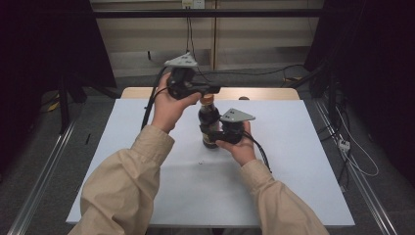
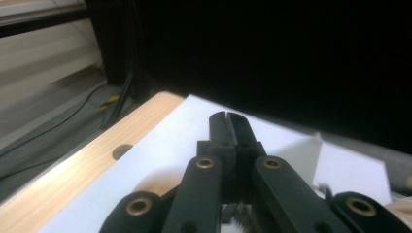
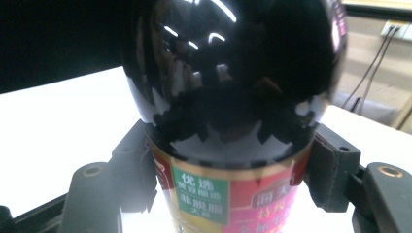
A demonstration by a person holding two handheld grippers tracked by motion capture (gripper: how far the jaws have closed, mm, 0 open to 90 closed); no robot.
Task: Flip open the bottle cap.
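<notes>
A dark sauce bottle (image 1: 209, 117) with an orange cap (image 1: 208, 99) and a red and green label stands upright in the middle of the white board (image 1: 147, 132). My right gripper (image 1: 212, 137) is shut on the bottle's lower body from the right. In the right gripper view the bottle (image 3: 233, 87) sits between the two black jaws of that gripper (image 3: 233, 170), which press on its labelled sides. My left gripper (image 1: 214, 89) is held just above the cap and points right. In the left gripper view its jaws meet at the tip of the gripper (image 2: 227, 119), shut on nothing.
The white board covers a wooden table whose bare strip (image 1: 264, 93) shows at the far edge, with a round hole (image 2: 121, 151) in it. Cables (image 1: 352, 147) lie on the floor to the right. Black curtains hang on both sides.
</notes>
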